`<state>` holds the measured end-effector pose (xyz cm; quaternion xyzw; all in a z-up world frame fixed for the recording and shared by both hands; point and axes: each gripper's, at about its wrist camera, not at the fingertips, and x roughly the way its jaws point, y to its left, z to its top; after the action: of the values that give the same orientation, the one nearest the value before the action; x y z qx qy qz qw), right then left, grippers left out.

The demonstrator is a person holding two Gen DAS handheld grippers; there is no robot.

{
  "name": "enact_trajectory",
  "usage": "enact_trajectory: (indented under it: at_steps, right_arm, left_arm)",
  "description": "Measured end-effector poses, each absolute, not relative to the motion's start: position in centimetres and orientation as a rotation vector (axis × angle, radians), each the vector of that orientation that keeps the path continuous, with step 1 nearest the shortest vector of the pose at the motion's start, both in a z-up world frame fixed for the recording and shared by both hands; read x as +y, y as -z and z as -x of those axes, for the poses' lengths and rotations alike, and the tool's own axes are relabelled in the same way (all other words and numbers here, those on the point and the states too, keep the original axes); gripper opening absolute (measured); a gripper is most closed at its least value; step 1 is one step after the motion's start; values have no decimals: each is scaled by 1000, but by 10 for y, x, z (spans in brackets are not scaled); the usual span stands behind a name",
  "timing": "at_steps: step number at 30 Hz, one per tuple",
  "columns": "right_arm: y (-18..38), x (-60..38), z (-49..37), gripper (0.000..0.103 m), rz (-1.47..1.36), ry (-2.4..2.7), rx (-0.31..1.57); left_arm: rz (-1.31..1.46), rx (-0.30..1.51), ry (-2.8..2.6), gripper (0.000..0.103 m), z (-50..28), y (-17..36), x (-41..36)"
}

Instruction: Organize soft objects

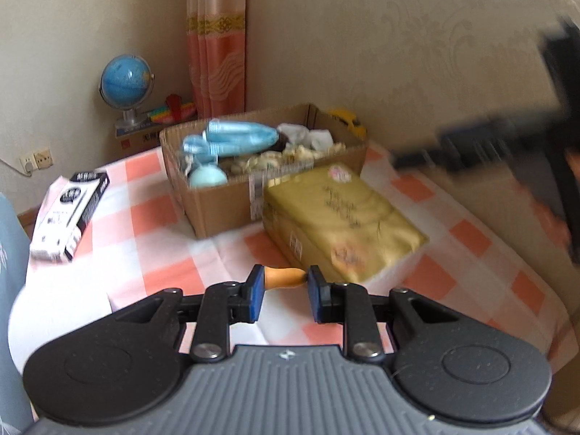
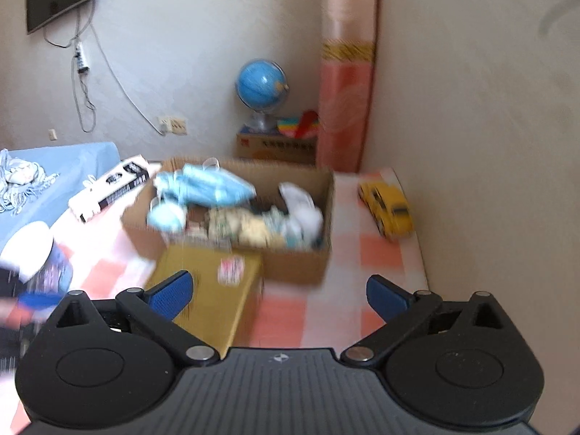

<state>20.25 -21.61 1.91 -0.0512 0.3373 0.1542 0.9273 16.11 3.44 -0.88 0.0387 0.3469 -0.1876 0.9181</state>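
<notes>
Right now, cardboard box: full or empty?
Full. The cardboard box is open-topped, with blue plush and other soft items piled to its rim.

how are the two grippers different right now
The left gripper is shut on a small orange object; the right gripper stands wide open with nothing between its fingers. Both have blue pads and point toward the cardboard box.

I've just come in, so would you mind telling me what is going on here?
A person is sorting soft things with two grippers. The left hand-held gripper is shut on a small orange object above the checked cloth. The right hand-held gripper is open and empty. Ahead, a cardboard box already holds soft items, with a yellow package against it.
</notes>
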Motion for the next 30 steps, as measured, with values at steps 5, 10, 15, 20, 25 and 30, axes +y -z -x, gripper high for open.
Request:
enact_trajectory:
  at_steps: [5,10,15,20,25,30]
  right_arm:
    - [3,-228,-151,103,91,-260,734]
    - [19,-235,-121,103,45,-267,784]
    - [18,-241,-110,103,34,-257,788]
    - [9,-250,-110,103,1,-249,763]
    - [2,-253,-112,103,-14,-235,748]
    - [-15,-249,-121,103,-7,-186,740]
  left_arm:
    - [-88,676,380,24,-189,-10,26]
    - [-101,639,352,24,-232,-24,12]
    - [-127,604,322,48,-265,-32,-2]
    - [-112,521,266,100,-252,-41,2]
    - [-134,526,244,103,-224,-48,5]
    - [-194,600,199,103,-185,-45,-3]
